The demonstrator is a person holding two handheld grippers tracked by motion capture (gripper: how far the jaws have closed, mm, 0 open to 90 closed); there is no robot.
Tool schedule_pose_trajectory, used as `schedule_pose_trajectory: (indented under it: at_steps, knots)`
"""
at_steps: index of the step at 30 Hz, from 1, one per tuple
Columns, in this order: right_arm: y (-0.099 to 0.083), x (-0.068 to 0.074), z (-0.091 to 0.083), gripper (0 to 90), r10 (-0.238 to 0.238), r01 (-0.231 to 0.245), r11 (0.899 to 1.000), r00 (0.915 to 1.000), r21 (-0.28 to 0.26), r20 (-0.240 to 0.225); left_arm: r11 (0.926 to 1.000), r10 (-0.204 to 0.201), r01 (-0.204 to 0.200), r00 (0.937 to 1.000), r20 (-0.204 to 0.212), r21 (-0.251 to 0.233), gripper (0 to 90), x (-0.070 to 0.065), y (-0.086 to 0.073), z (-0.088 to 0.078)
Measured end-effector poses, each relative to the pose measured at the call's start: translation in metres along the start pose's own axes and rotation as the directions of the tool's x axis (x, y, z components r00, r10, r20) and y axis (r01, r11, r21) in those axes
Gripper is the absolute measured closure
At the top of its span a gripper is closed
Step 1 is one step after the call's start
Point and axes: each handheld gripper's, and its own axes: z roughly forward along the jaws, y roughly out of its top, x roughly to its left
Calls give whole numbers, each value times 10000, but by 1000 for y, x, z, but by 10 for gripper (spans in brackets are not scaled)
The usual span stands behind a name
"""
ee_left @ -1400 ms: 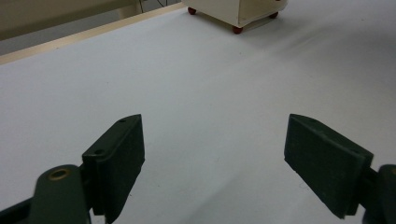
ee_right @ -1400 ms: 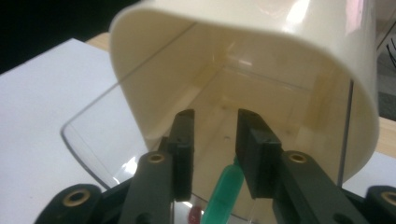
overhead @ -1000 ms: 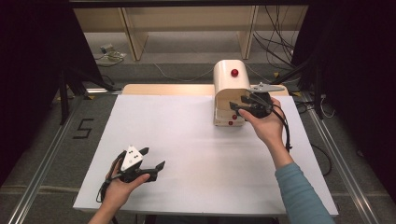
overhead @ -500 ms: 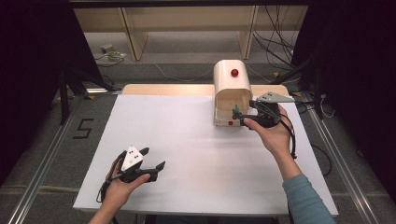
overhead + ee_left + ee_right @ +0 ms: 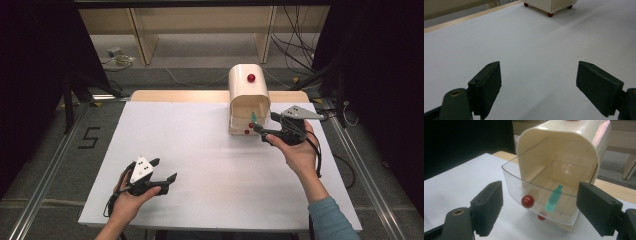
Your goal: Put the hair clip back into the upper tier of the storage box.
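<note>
A cream dome-shaped box [image 5: 249, 95] stands at the back right of the white table [image 5: 200, 150], a red knob [image 5: 251, 78] on its top. From its front a clear bin [image 5: 514, 182] with a red knob [image 5: 527, 201] sticks out. A small green bottle-like piece [image 5: 554, 198] lies inside the bin. My right gripper [image 5: 262, 132] hovers just right of the box front, and its jaws have just been opening. In the right gripper view, that gripper [image 5: 540, 186] holds nothing. My left gripper [image 5: 164, 169] rests open at the front left, seen again in its own view [image 5: 539, 65].
The box [image 5: 549, 5] rides on small red feet [image 5: 550, 15]. A wooden strip [image 5: 180, 95] edges the table's far side. Metal rails run along both sides of the table, and cables lie on the floor beyond it.
The right gripper has drawn back from the box front, to the right and toward the person, and its jaws now stand wider. The left hand has stayed put.
</note>
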Motion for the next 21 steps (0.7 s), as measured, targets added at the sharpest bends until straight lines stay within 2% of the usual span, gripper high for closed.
schedule_pose_trajectory:
  at_steps: [6,13,21]
  knots:
    - [-13,3,-5,243,-56,57,9999,10000,147,-77,10000,-71,71,10000,10,-56,203,0,0,0]
    - [-29,3,-8,261,148,-143,9995,9997,284,-193,9999,-99,100,9999,44,-75,207,0,-1,-1]
    - [-34,3,-9,290,250,-242,9990,9995,389,-201,9999,-88,89,9999,96,-114,208,1,-1,-2]
